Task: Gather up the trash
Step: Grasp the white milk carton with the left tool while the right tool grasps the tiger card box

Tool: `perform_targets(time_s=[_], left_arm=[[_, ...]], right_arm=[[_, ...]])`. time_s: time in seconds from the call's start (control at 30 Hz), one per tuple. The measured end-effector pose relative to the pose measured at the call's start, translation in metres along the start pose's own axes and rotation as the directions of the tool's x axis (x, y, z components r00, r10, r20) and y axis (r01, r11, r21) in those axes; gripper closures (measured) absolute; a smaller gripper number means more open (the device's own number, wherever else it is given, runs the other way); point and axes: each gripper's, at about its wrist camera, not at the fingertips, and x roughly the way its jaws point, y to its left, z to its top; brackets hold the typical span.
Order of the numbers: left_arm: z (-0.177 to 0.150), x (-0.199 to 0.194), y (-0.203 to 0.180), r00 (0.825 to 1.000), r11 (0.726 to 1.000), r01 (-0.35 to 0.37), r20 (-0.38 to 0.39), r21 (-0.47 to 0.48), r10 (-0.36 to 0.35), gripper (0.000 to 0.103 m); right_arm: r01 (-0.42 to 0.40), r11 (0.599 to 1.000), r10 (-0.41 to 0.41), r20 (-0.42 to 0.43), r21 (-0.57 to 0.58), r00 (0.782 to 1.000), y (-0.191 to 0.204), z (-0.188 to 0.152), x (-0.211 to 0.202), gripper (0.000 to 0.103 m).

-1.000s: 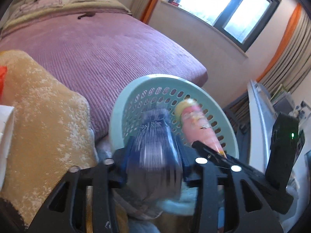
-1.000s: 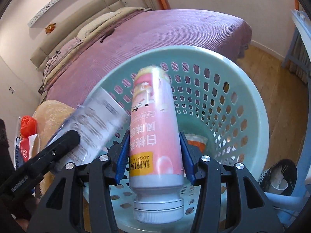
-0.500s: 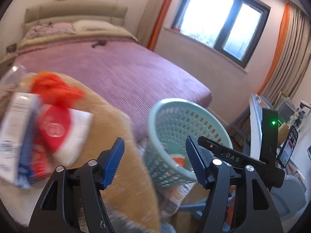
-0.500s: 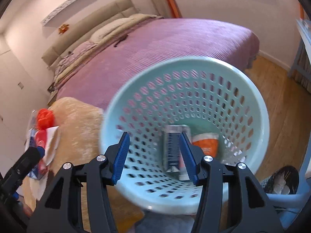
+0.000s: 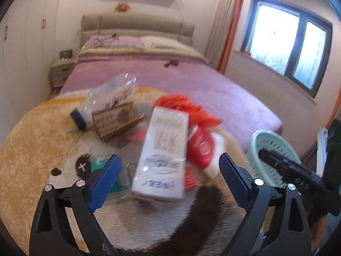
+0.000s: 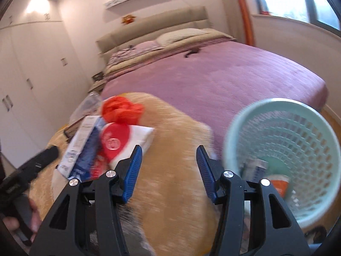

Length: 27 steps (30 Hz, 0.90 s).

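We see a fluffy, rough-piled rug [image 5: 32, 140] in yellow, white and brown. The carton [image 5: 163, 155] looks like glossy coated paper, the box [image 5: 116, 120] like matt brown card. The bottle [image 5: 108, 93] is clear shiny plastic, the red bag [image 6: 120, 108] thin crinkled plastic. The basket [image 6: 298, 132] is smooth perforated plastic. The bedspread [image 6: 234, 74] is ribbed matt cloth. Each tool [image 5: 168, 177] [image 6: 167, 170] shows matt black plastic, ridged blue pads [image 5: 104, 181] and bright metal screws.
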Motion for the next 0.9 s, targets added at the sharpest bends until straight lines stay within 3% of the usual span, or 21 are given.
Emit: perform_targets(time_s=[0.13, 0.27, 0.37, 0.47, 0.53, 0.77, 0.9], left_arm=[[-0.008, 0.023, 0.006, 0.996, 0.998, -0.062, -0.063, 0.000, 0.062, 0.013], [-0.010, 0.034, 0.014, 0.996, 0.999, -0.046, -0.074, -0.012, 0.045, 0.015], [-0.007, 0.041, 0.008, 0.996, 0.999, -0.047, -0.081, 0.015, 0.048, 0.023], [-0.006, 0.050, 0.009, 0.994, 1.000, -0.002, -0.113, -0.001, 0.002, 0.039], [-0.006, 0.050, 0.009, 0.995, 1.000, -0.012, -0.101, 0.000, 0.012, 0.050], [-0.009, 0.016, 0.039, 0.997, 0.992, 0.064, -0.029, -0.109, -0.068, 0.050], [-0.019, -0.019, 0.059, 0.999, 0.989, 0.047, 0.018, -0.139, -0.045, 0.050]], right_arm=[[-0.005, 0.999, 0.003, -0.046, -0.045, 0.999, 0.023, 0.001, 0.019, 0.054], [-0.020, 0.999, 0.018, -0.065, -0.039, 0.998, 0.027, -0.004, 0.026, 0.051], [-0.023, 0.999, 0.020, -0.083, -0.037, 0.996, 0.028, -0.005, 0.030, 0.051], [-0.037, 0.999, 0.034, -0.091, -0.034, 0.995, 0.031, -0.004, 0.032, 0.051], [-0.039, 0.999, 0.036, -0.099, -0.036, 0.994, 0.033, -0.004, 0.034, 0.051], [-0.110, 0.991, 0.100, -0.128, -0.072, 0.987, 0.056, -0.011, 0.031, 0.051], [-0.154, 0.979, 0.130, -0.171, -0.137, 0.977, 0.083, -0.021, 0.033, 0.051]])
